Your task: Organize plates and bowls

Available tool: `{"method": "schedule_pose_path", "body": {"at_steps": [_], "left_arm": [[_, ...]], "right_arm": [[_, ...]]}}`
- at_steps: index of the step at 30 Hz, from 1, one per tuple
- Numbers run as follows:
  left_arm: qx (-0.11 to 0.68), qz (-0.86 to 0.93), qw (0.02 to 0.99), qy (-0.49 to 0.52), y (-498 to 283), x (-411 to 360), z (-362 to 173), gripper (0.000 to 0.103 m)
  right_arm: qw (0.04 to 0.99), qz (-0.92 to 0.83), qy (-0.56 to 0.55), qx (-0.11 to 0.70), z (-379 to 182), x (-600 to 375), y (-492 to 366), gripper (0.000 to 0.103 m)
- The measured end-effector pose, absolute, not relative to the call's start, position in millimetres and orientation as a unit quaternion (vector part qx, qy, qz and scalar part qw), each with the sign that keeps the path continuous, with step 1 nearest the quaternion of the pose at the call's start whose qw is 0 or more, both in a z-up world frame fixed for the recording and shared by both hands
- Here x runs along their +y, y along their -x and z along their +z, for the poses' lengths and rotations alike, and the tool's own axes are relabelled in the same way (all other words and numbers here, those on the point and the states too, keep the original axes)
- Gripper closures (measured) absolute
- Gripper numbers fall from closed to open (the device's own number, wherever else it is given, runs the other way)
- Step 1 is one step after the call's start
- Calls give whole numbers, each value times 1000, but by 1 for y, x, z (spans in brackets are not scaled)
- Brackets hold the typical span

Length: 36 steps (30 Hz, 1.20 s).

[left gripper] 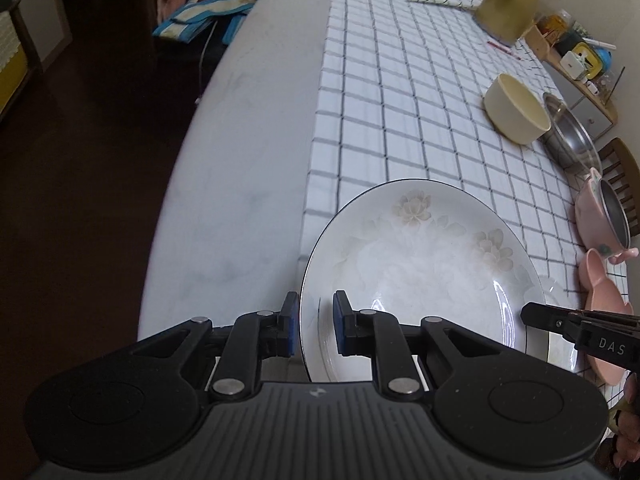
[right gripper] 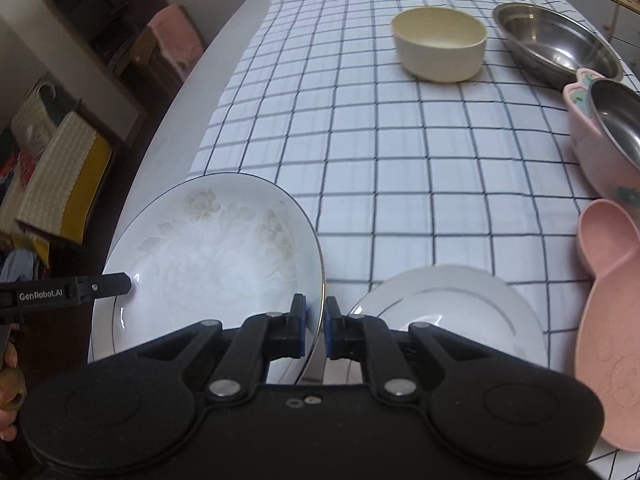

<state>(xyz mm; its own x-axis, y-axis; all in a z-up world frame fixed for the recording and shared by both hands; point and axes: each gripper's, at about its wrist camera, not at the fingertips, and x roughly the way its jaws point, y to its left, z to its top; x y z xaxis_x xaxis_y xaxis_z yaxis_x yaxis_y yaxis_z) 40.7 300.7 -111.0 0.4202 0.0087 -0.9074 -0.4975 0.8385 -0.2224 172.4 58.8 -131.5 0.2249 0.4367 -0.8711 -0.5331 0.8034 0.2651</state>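
A white plate with pale flowers (left gripper: 424,264) is held tilted above the checked cloth (left gripper: 400,112). My left gripper (left gripper: 316,322) straddles its left rim, jaws a little apart around the edge. My right gripper (right gripper: 316,326) is shut on the opposite rim of the same plate (right gripper: 208,248); it also shows at the right of the left wrist view (left gripper: 532,314). A second white plate (right gripper: 452,308) lies flat on the cloth just right of the right gripper. A cream bowl (right gripper: 440,42) stands farther back.
A steel basin (right gripper: 556,42), a pink steel-lined bowl (right gripper: 600,136) and a pink bear-shaped dish (right gripper: 612,304) line the right side. A yellow kettle (left gripper: 512,0) stands at the far end. The table's bare left edge (left gripper: 240,160) drops to dark floor.
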Motion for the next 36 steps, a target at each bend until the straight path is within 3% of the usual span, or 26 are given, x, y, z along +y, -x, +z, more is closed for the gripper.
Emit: {"method": "schedule_pose_path", "body": {"at_steps": [28,36], "left_arm": [[524,178,803,223,-8,288,-135,86],[516,188,806,221,1,287,-130,86]], "right_arm": [[758,338,82,552,-158,59,-135,92],[769,325,89,542,-150,52,-130,83]]}}
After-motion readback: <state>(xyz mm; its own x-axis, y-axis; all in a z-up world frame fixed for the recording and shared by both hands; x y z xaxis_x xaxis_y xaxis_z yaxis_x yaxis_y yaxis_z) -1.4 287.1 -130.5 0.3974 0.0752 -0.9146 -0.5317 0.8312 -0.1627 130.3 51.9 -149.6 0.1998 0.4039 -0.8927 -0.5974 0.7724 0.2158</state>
